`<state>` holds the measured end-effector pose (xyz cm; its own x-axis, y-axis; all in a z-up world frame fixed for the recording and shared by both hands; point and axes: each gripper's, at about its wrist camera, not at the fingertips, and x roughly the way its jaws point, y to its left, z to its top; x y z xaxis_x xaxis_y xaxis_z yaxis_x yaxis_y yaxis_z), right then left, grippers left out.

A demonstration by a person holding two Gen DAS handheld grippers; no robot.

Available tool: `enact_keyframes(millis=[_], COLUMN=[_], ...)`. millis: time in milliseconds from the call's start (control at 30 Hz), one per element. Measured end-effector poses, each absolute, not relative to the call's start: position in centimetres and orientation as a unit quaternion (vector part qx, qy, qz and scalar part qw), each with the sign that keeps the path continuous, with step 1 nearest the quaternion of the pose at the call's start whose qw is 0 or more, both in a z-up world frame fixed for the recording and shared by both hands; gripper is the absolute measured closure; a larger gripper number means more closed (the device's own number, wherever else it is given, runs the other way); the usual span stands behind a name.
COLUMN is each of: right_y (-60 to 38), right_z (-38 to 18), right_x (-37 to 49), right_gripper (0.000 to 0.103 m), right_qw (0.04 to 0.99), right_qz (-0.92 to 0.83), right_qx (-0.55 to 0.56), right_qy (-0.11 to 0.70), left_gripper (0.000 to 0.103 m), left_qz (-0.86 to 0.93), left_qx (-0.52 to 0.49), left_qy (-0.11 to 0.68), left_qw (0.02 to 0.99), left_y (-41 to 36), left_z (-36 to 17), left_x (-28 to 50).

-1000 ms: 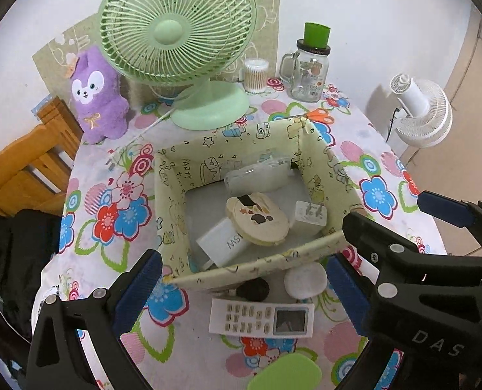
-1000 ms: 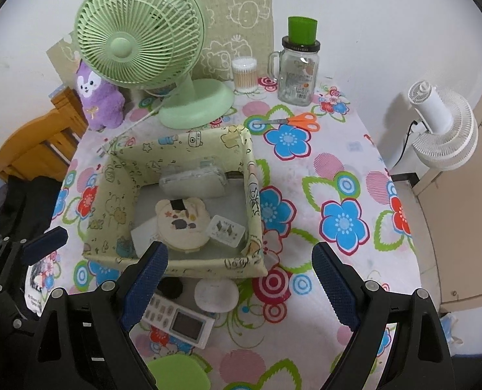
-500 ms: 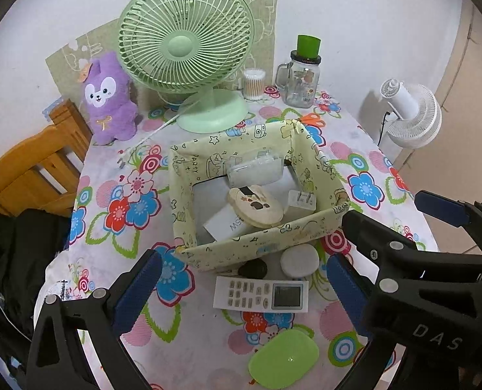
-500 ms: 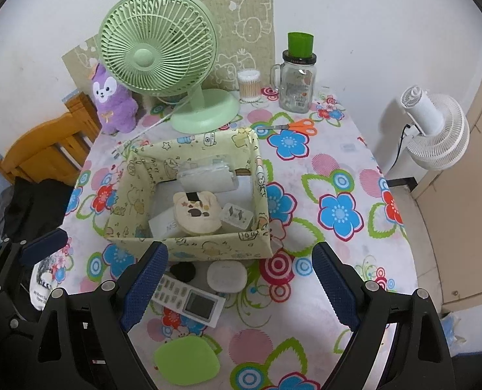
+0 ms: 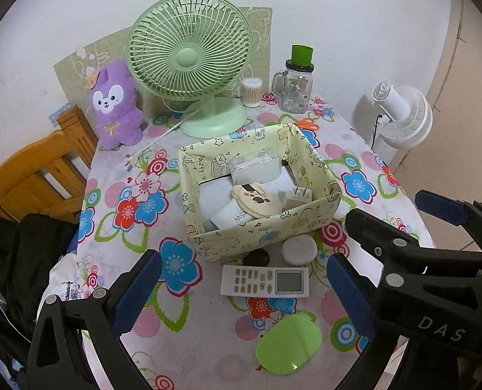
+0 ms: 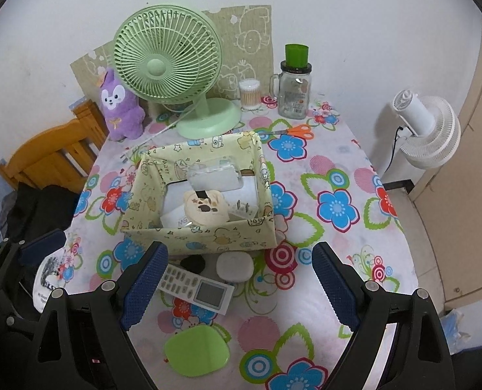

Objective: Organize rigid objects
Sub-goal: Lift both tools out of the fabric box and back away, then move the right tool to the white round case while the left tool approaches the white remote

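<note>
A pale yellow patterned fabric box [image 5: 306,221] [image 6: 143,191] stands mid-table holding several items: a clear case, white boxes, a round bear-face piece [image 5: 257,200] [image 6: 207,206] and a white plug. In front of it lie a white remote [image 5: 264,281] [image 6: 195,287], a white oval case [image 5: 299,249] [image 6: 234,266], a small black object [image 5: 256,257] [image 6: 193,263] and a green flat mirror [image 5: 288,343] [image 6: 197,352]. My left gripper [image 5: 241,295] and right gripper [image 6: 237,287] are both open and empty, held above the near table edge.
A green desk fan [image 5: 192,65] [image 6: 166,61], a purple plush [image 5: 115,104] [image 6: 119,105], a cotton-swab jar [image 6: 249,92], a glass mug jar with green lid [image 5: 298,81] [image 6: 294,84] and orange scissors [image 6: 293,131] stand behind the box. A wooden chair [image 5: 36,169] is left, a white floor fan [image 6: 426,130] right.
Both grippers have pulled back and up from the box, so more of the near table and the green mirror has come into view. Nothing on the table has moved.
</note>
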<state>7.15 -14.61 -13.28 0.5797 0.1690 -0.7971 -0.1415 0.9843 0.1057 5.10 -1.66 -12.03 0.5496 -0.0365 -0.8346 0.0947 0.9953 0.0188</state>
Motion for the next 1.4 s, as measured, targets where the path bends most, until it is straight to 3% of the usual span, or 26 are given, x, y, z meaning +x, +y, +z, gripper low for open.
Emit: enact_keyframes(millis=[733, 1400], right_y=[-15.1, -13.5], right_z=[-14.9, -19.8], right_x=[3.9, 4.6], right_gripper=[0.011, 0.012], right_qw=[0.896, 0.884], right_qz=[0.096, 0.129], right_qx=[0.013, -0.03], right_qy=[0.434, 0.448], left_gripper=[0.001, 0.001], left_qz=[-0.025, -0.036], left_qx=[0.011, 0.017], left_qy=[0.474, 0.504], left_qw=[0.88, 0.863], left_y=[0.7, 1.1], left_z=[-13.9, -19.7], left_x=[2.3, 3.1])
